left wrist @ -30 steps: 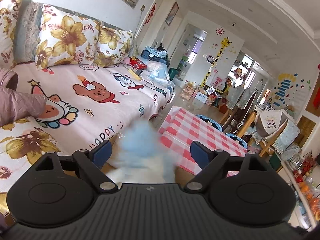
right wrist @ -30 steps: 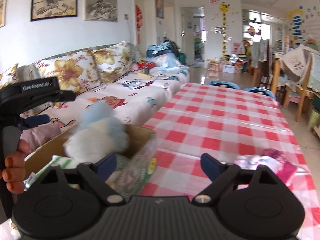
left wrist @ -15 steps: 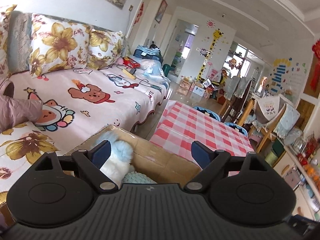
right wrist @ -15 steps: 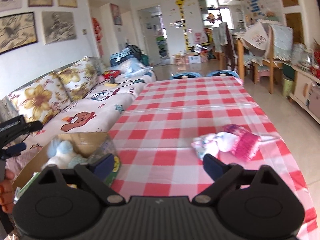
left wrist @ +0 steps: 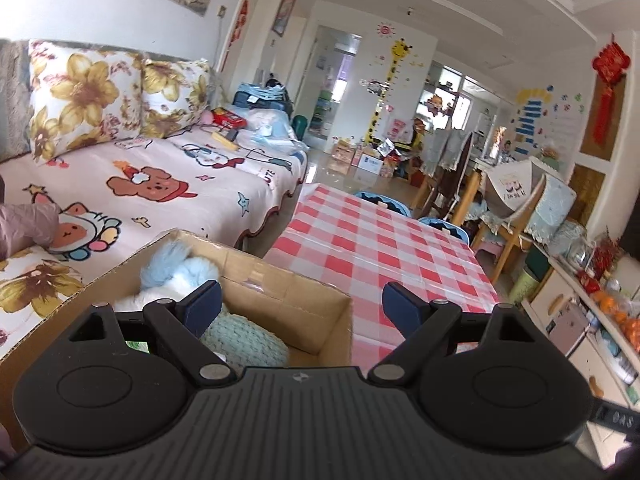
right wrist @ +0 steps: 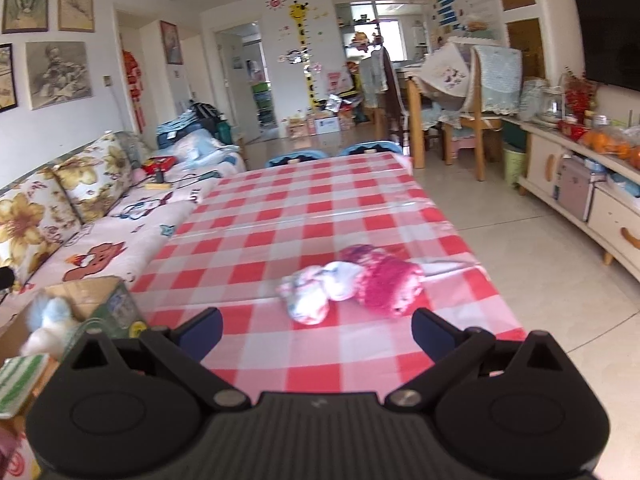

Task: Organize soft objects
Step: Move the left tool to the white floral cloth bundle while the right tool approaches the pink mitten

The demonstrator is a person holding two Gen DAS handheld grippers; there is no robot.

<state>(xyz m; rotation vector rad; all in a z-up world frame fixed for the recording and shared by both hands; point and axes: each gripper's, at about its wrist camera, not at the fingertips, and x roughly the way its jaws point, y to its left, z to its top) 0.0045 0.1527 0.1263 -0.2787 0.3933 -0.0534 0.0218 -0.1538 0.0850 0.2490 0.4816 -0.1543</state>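
A cardboard box [left wrist: 280,280] stands at the near left end of the checked table. A blue and white plush toy [left wrist: 176,268] and a teal knitted item [left wrist: 244,340] lie inside it. My left gripper [left wrist: 300,304] is open and empty above the box. The box [right wrist: 96,288] and the plush [right wrist: 48,324] also show at the left of the right wrist view. My right gripper [right wrist: 316,330] is open and empty, just short of a pink and white soft toy [right wrist: 352,280] lying on the red checked tablecloth [right wrist: 300,216].
A sofa [left wrist: 160,184] with flowered cushions runs along the left of the table. Blue stools [right wrist: 296,158] stand at the table's far end. Wooden chairs [right wrist: 472,100] and a sideboard [right wrist: 580,184] are on the right. A green striped item [right wrist: 20,380] sits by the box.
The blue and white plush left my left gripper and now lies in the box. My right gripper swung right, from the box toward the pink and white toy.
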